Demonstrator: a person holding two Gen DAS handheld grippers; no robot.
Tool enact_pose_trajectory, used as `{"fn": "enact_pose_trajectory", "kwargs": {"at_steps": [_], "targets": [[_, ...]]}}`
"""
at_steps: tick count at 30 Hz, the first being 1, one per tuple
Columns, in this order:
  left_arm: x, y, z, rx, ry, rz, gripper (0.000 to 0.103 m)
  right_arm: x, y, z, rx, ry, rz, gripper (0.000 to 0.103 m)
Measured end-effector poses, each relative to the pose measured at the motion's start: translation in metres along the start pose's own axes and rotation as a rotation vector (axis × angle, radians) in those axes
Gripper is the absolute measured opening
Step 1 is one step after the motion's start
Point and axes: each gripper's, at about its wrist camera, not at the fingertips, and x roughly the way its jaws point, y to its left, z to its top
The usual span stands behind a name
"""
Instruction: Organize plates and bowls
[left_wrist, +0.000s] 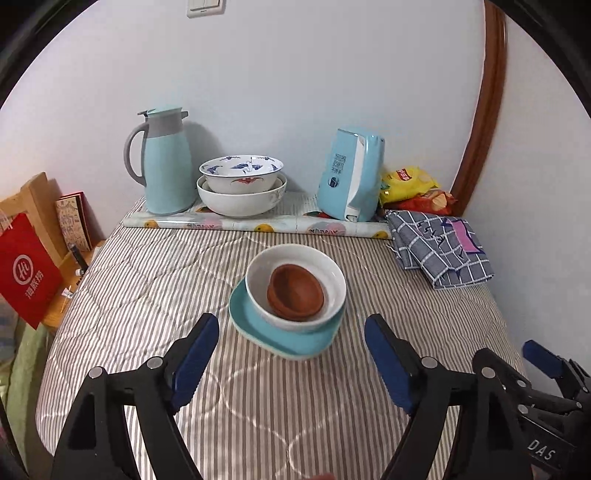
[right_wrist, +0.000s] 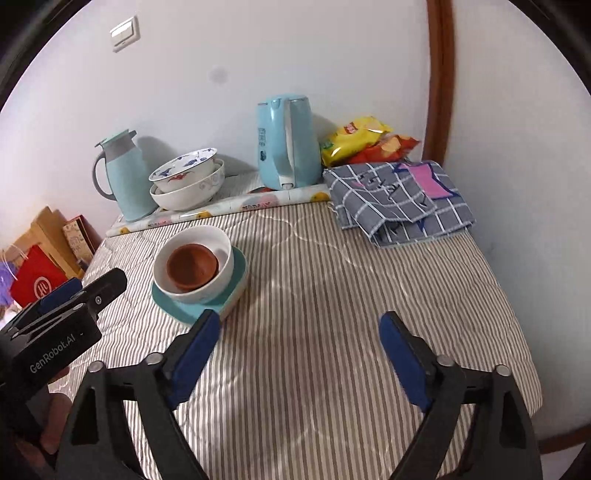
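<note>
A brown bowl (left_wrist: 295, 293) sits inside a white bowl (left_wrist: 332, 273), which stands on a teal plate (left_wrist: 255, 330) in the middle of the striped table (left_wrist: 147, 280). The same stack shows in the right wrist view: brown bowl (right_wrist: 192, 266), white bowl (right_wrist: 221, 240), teal plate (right_wrist: 173, 306). My left gripper (left_wrist: 291, 339) is open and empty, just short of the plate's near rim. My right gripper (right_wrist: 299, 332) is open and empty over bare table, to the right of the stack. Two more bowls (left_wrist: 240, 184) are stacked at the back.
At the back stand a teal thermos jug (left_wrist: 166, 162), a teal kettle (left_wrist: 351, 177) and snack bags (left_wrist: 410, 184). A folded checked cloth (left_wrist: 439, 247) lies at the right. Paper bags and a red bag (left_wrist: 26, 269) stand beside the table's left edge.
</note>
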Motion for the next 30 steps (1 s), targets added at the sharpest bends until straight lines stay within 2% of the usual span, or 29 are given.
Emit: {"fn": "enact_pose_trajectory", "kwargs": {"at_steps": [3,9,18,30], "targets": [[-0.008,-0.004,-0.008,0.012,0.005,0.005,0.083,-0.009,-0.007,-0.009,-0.009,-0.001,-0.036,0.099],[-0.025,-0.013,-0.021,0.018,-0.010,0.009,0.090,-0.026,-0.013,-0.022,-0.015,-0.016,-0.034,0.100],[-0.036,-0.021,-0.038,0.022,-0.007,0.006,0.090,-0.045,-0.027,-0.034,0.017,-0.027,-0.041,0.100],[-0.046,-0.021,-0.041,0.015,-0.014,0.000,0.090,-0.054,-0.028,-0.038,0.019,-0.035,-0.044,0.100]]}}
